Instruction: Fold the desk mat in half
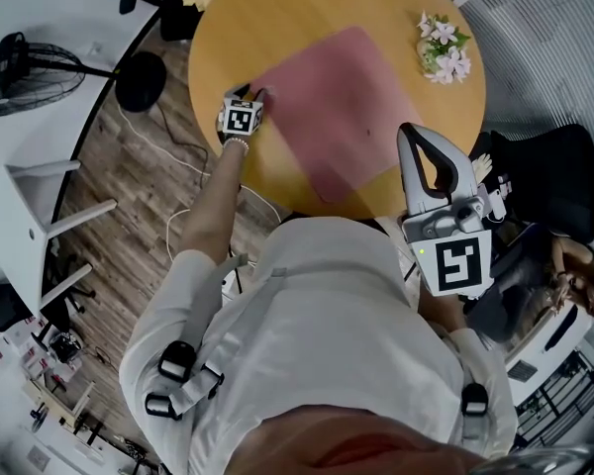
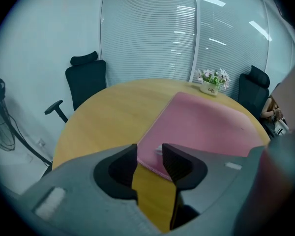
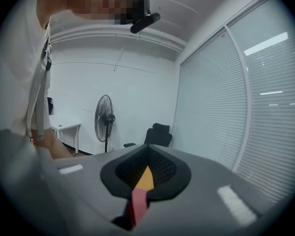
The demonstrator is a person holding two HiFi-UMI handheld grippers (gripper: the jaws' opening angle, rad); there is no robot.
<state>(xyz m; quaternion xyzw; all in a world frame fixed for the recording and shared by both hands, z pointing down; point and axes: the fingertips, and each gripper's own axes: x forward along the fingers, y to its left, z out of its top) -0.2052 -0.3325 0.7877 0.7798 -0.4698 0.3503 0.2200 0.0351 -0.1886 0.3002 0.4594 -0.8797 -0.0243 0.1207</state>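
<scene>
A pink desk mat [image 1: 342, 107] lies flat and unfolded on the round wooden table [image 1: 228, 38]. My left gripper [image 1: 260, 94] is at the mat's left corner, pointing steeply down. In the left gripper view that corner [image 2: 148, 162] sits between the two dark pads [image 2: 176, 162], which stand apart and do not press on it; the left gripper [image 2: 150, 161] is open. My right gripper [image 1: 409, 133] hangs above the table's near right edge, off the mat, with its fingertips together. Its own view shows the right gripper [image 3: 146, 156] shut and empty, with only a slit of table and mat showing below.
A white pot of flowers [image 1: 444, 47] stands at the table's far right, just beyond the mat [image 2: 206, 127]. Black office chairs [image 2: 86, 80] stand around the table. A floor fan [image 1: 20, 72], a white desk [image 1: 25, 226] and cables lie to the left. Another person [image 1: 574, 275] sits at the right.
</scene>
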